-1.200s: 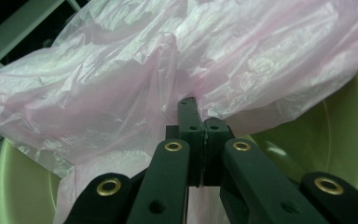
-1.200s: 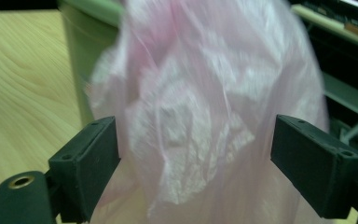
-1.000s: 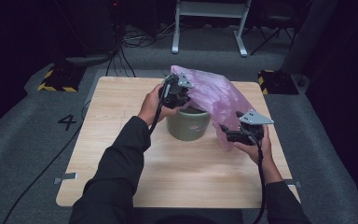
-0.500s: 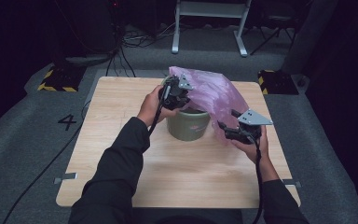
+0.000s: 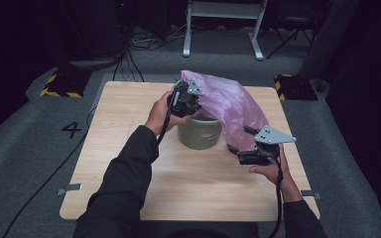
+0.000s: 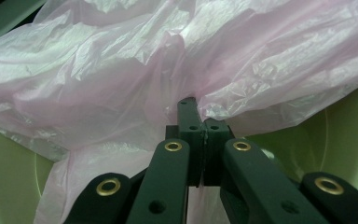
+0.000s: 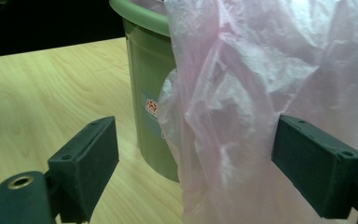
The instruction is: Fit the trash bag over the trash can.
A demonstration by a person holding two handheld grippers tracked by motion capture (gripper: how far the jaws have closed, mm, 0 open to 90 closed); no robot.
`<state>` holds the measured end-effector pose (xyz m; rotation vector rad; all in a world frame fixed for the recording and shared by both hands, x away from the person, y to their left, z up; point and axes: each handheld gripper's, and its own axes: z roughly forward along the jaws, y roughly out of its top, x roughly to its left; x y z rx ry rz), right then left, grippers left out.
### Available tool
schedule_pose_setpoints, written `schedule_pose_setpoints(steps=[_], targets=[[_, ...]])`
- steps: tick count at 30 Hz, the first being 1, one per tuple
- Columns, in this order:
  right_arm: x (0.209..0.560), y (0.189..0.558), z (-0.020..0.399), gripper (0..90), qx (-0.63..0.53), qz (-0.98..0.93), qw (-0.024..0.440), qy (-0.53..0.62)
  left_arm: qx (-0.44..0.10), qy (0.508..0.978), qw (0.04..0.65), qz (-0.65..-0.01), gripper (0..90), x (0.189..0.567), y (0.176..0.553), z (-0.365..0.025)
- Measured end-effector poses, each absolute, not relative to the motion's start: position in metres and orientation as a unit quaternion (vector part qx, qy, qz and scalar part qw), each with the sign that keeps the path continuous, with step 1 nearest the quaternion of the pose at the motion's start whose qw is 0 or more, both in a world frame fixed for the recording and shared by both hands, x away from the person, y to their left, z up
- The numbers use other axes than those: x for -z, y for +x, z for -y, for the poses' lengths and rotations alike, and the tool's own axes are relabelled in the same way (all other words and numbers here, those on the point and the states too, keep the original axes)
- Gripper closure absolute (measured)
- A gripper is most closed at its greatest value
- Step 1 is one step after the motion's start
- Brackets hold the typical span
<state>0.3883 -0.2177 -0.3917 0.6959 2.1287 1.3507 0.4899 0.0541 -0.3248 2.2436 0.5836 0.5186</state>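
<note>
A pale green bucket [image 5: 199,133] stands in the middle of the wooden table [image 5: 129,109]. A pink plastic bag [image 5: 230,106] billows from its mouth and drapes down its right side. My left gripper [image 5: 188,101] sits at the bucket's far-left rim, shut on a pinch of the bag [image 6: 121,70]. Its pads [image 6: 204,126] meet over the bucket's inside [image 6: 345,140]. My right gripper [image 5: 238,141] is low at the bucket's right. Its jaws have just been opening and stand wide [image 7: 200,161]. The bag's hanging edge [image 7: 242,93] is between them, untouched, beside the bucket wall [image 7: 149,70].
Bare tabletop lies in front of and left of the bucket. On the floor beyond the table are two black-and-yellow blocks [image 5: 59,84] [image 5: 295,87], a metal stand [image 5: 223,29] and loose cables. A painted 4 [image 5: 72,130] marks the floor at the left.
The right gripper's jaws have spread apart off the bag's lower edge, and that hand has shifted slightly. The left gripper has kept still, holding the bag at the rim.
</note>
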Motion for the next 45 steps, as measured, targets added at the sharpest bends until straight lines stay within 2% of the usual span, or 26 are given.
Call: schedule_pose_setpoints(steps=[2,3,4,7,8,9,13,17,19,24,29,32,36,41,44,45], targets=[[0.398,0.391,0.207,15.5,-0.478,-0.787,0.279,0.272,-0.201,0.876,0.374,-0.228,89.7,0.325,0.489,-0.055],[0.401,0.393,0.204,19.5,-0.472,-0.786,0.285,0.278,-0.2,0.875,0.376,-0.229,89.7,0.326,0.488,-0.056],[0.405,0.398,0.2,28.3,-0.454,-0.782,0.302,0.302,-0.2,0.875,0.378,-0.229,89.8,0.326,0.488,-0.056],[0.41,0.406,0.199,43.7,-0.443,-0.777,0.317,0.315,-0.198,0.874,0.383,-0.225,89.7,0.325,0.485,-0.058],[0.411,0.408,0.2,46.1,-0.437,-0.774,0.327,0.321,-0.198,0.873,0.385,-0.226,89.6,0.325,0.484,-0.058],[0.411,0.409,0.202,55.6,-0.442,-0.769,0.33,0.322,-0.198,0.873,0.386,-0.223,89.6,0.324,0.484,-0.059],[0.408,0.41,0.209,78.0,-0.455,-0.756,0.344,0.321,-0.197,0.869,0.394,-0.224,88.8,0.324,0.482,-0.061],[0.4,0.406,0.214,86.5,-0.465,-0.741,0.363,0.32,-0.199,0.866,0.397,-0.231,84.2,0.325,0.481,-0.064],[0.395,0.406,0.217,87.9,-0.466,-0.736,0.37,0.322,-0.195,0.863,0.402,-0.234,80.8,0.325,0.481,-0.064],[0.372,0.402,0.23,90.0,-0.473,-0.719,0.396,0.321,-0.193,0.86,0.411,-0.233,64.3,0.322,0.48,-0.064],[0.358,0.403,0.244,90.0,-0.471,-0.704,0.411,0.337,-0.2,0.849,0.416,-0.259,36.1,0.318,0.481,-0.068],[0.354,0.403,0.251,90.0,-0.475,-0.696,0.415,0.344,-0.215,0.822,0.44,-0.291,25.4,0.314,0.479,-0.075],[0.347,0.402,0.259,90.0,-0.473,-0.683,0.428,0.357,-0.22,0.803,0.47,-0.292,23.4,0.305,0.473,-0.083],[0.335,0.402,0.265,90.0,-0.467,-0.675,0.445,0.359,-0.223,0.802,0.475,-0.284,23.8,0.3,0.469,-0.087],[0.329,0.402,0.264,90.0,-0.464,-0.676,0.451,0.353,-0.219,0.814,0.464,-0.274,28.6,0.302,0.469,-0.083],[0.327,0.402,0.264,90.0,-0.461,-0.676,0.455,0.352,-0.219,0.817,0.461,-0.27,34.2,0.303,0.469,-0.081]])
